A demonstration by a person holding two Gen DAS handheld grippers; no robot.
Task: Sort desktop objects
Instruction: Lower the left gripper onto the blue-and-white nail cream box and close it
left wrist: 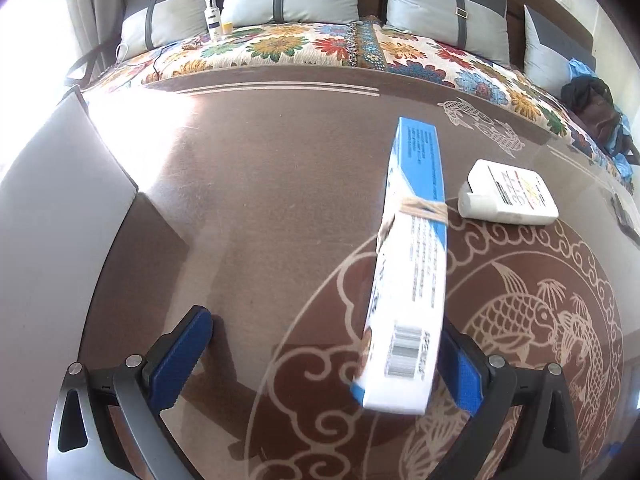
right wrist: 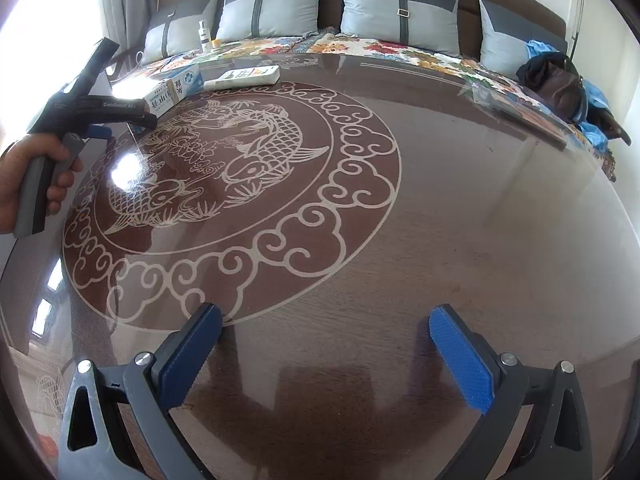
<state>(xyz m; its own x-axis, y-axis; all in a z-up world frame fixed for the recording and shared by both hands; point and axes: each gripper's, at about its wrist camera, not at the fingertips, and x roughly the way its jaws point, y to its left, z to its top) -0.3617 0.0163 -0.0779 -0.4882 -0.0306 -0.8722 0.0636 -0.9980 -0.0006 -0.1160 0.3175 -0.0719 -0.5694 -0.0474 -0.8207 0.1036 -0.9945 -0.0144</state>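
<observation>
Left gripper (left wrist: 320, 352): my jaws stood wide apart; the blue-and-white box (left wrist: 412, 264) leaned against the right pad, lower centre of the left wrist view.
Box band: a rubber band (left wrist: 422, 206) circled its middle.
White bottle (left wrist: 508, 194): lay flat on the desk (left wrist: 260, 208), right of the box.
Right gripper (right wrist: 326, 344): my jaws were apart over bare desk, holding nothing.
My hand (right wrist: 24, 184): gripped the left handle, far left of the right wrist view.

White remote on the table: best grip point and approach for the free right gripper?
Grip the white remote across its narrow width near mid-length. It lies flat on the table, long and slim, so the short span suits the open right gripper. Probably come from above on the near side; the blue-and-white box sits close on its left.
</observation>
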